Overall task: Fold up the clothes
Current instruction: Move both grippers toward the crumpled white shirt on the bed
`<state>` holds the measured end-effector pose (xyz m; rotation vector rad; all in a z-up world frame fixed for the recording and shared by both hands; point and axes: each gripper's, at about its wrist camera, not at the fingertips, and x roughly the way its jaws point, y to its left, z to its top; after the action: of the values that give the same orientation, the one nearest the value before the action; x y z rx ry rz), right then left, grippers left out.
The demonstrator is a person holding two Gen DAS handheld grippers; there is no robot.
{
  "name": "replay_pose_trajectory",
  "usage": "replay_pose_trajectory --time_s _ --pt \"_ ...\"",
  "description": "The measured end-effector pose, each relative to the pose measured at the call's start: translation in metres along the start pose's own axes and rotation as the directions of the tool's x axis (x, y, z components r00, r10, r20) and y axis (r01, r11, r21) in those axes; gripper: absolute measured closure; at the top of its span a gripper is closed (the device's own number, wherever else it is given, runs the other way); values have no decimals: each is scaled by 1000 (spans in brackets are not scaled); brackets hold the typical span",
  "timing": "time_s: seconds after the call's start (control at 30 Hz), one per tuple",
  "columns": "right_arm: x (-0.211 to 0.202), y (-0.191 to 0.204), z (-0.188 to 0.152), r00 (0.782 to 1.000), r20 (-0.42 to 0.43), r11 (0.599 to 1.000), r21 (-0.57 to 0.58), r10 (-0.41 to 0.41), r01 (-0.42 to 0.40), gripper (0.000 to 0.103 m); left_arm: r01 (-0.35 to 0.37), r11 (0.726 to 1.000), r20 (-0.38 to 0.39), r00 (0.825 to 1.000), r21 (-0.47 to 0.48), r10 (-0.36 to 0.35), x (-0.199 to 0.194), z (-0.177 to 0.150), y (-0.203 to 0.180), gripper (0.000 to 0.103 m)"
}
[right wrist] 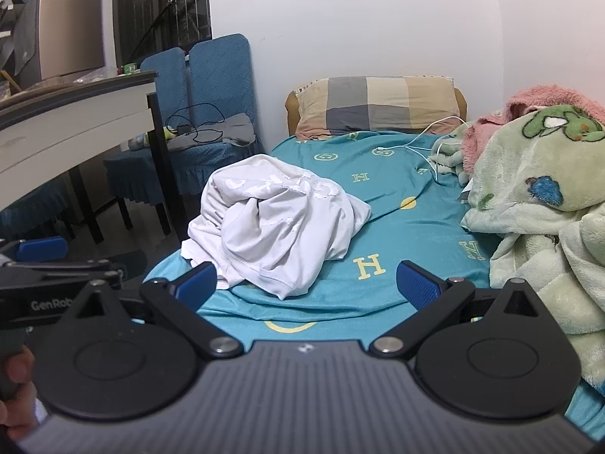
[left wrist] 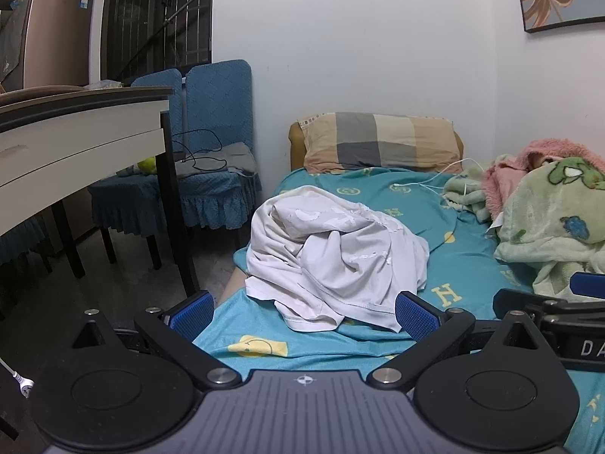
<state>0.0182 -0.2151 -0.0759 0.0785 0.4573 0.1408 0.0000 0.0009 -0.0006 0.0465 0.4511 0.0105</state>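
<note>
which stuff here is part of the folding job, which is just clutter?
Job:
- white shirt, crumpled on the bed
- left hand-held gripper, open
- right hand-held gripper, open

Lying about:
- pillow
- green blanket
- pink blanket
- white cable
- chairs
- desk

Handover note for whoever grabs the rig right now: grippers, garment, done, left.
Left gripper: open, empty, hovering just short of the white shirt.
Right gripper: open, empty, beside the left one, over the teal bedsheet.
Shirt: crumpled in a heap near the bed's left edge, its hem toward the grippers.
Done: nothing folded.
Left: grab the shirt, spread it flat, fold. The green blanket crowds the right side.
</note>
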Motion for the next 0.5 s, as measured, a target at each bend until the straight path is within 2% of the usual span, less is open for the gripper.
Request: replay_pose_trajectory --time_s 0.37,0.5 --pt "-3 2 1 999 16 999 -6 -45 45 0 23 999 -11 1000 -34 -23 -3 2 7 0" --pt "-4 -3 3 999 22 999 27 -33 32 0 23 999 5 1000 -43 -23 -4 2 10 0"
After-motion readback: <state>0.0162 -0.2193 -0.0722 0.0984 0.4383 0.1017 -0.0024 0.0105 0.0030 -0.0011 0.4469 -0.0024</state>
